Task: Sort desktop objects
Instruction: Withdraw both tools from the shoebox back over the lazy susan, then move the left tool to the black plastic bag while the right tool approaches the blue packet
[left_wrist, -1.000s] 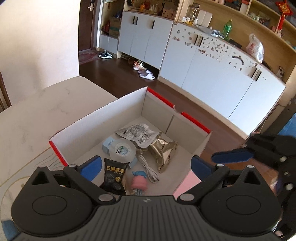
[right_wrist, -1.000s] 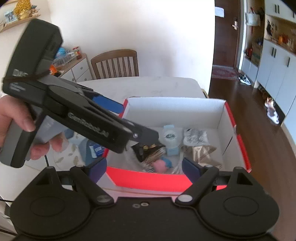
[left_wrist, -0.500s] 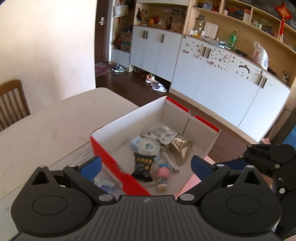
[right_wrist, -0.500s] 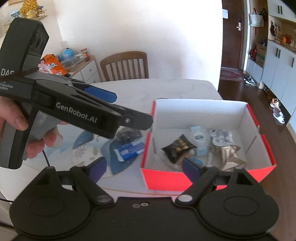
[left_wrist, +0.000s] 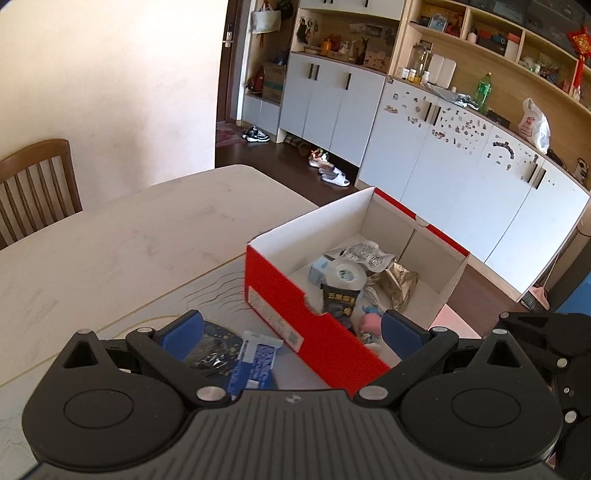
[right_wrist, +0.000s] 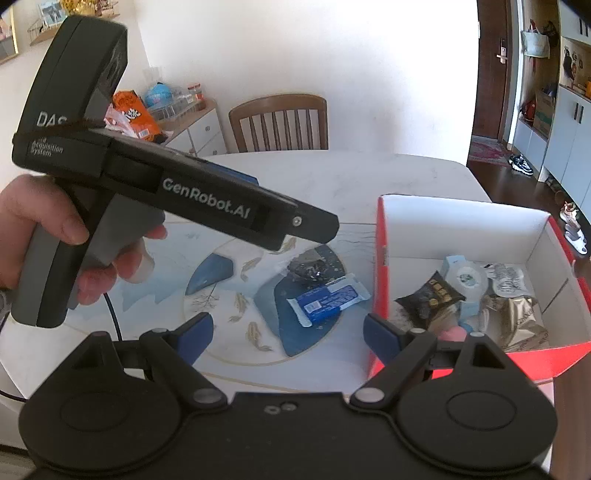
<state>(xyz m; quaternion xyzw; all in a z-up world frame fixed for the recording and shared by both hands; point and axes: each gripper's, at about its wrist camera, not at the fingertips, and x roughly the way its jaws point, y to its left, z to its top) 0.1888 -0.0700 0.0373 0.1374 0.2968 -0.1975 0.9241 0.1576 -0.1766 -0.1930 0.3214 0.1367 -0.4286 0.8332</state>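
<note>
A red box (left_wrist: 280, 314) with a white inside stands at the table's right end. It holds a black snack packet (left_wrist: 338, 301), a tape roll (left_wrist: 345, 275), silver and gold packets and a pink item. On the mat to its left lie a blue wrapper (right_wrist: 328, 299) and a dark clear packet (right_wrist: 314, 267). My left gripper (left_wrist: 291, 334) hovers open above the blue wrapper (left_wrist: 255, 363) and the box's near corner, holding nothing. My right gripper (right_wrist: 288, 332) is open and empty, low in front of the mat, with the box (right_wrist: 380, 258) to its right.
A hand (right_wrist: 37, 221) holds the left gripper's black housing (right_wrist: 207, 206) high over the mat (right_wrist: 229, 295), which has a fish pattern. A wooden chair (right_wrist: 280, 122) stands behind the white table (left_wrist: 110, 236). The box sits close to the table's edge, with dark floor and white cabinets (left_wrist: 443, 155) beyond.
Both grippers have drawn back from above the box to over the mat on its left. The black snack packet stays in the box. The blue wrapper and dark packet have come into view.
</note>
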